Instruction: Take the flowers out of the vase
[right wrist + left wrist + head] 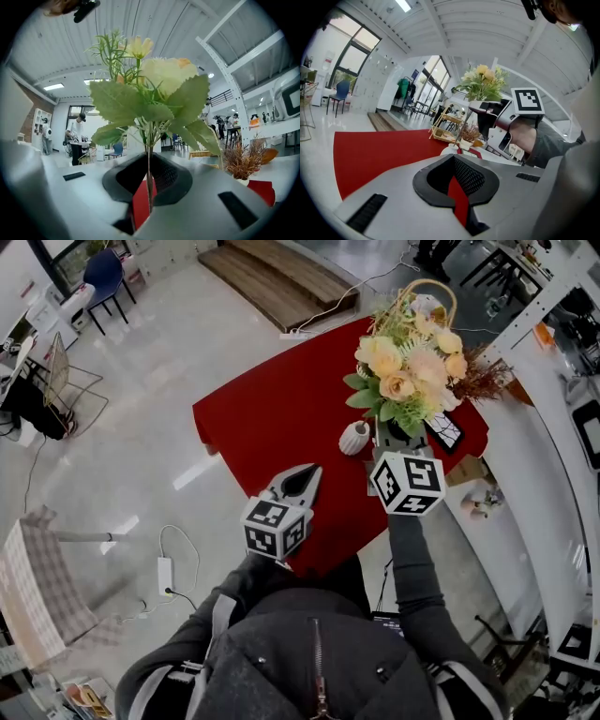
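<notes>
In the head view, the right forearm is reaching up the frame at centre right. The right gripper point(392, 441) is clamping the flowers point(409, 367) just right of the white vase point(354, 438) on the red table point(262, 418). The left gripper point(312, 470) is hovering at lower centre.

In the left gripper view, the left gripper point(459, 199) is pressing its jaws together on nothing.

In the right gripper view, the right gripper point(147, 197) is pinching the flowers' point(150, 89) stems at centre.

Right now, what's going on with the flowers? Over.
Right gripper shut on bouquet. Left gripper shut, empty. White vase beside bouquet. Nothing blocking.
</notes>
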Demonstrator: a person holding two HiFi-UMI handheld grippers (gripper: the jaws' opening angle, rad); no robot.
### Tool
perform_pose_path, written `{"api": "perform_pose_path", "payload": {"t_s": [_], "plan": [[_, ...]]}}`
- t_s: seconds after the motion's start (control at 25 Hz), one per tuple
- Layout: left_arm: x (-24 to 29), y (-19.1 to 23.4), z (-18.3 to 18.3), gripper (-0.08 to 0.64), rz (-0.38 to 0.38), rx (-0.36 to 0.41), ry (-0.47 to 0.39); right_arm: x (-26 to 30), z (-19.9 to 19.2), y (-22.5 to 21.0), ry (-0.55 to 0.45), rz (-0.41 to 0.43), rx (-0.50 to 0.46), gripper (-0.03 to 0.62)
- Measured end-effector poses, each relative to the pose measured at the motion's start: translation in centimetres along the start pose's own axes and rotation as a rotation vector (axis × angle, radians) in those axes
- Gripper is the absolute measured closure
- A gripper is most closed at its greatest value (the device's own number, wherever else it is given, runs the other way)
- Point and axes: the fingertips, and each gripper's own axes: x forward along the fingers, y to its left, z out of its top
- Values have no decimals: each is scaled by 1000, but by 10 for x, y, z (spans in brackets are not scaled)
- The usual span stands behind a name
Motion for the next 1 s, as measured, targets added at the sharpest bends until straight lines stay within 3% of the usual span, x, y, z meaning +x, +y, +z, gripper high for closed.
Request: {"api": "perform_pose_path", "payload": {"t_s": [0.2,0.64,1.0], "plan": [[-8,-6,-2,554,-18,7,-5,-27,-4,17,19,13,18,561],[-27,-16,-21,554,-46,24,28,-92,-85,55,198,-12,103,561],[-39,-14,-33,554,-48,32,36,-122,-123,73,279,-40,146,560]]}}
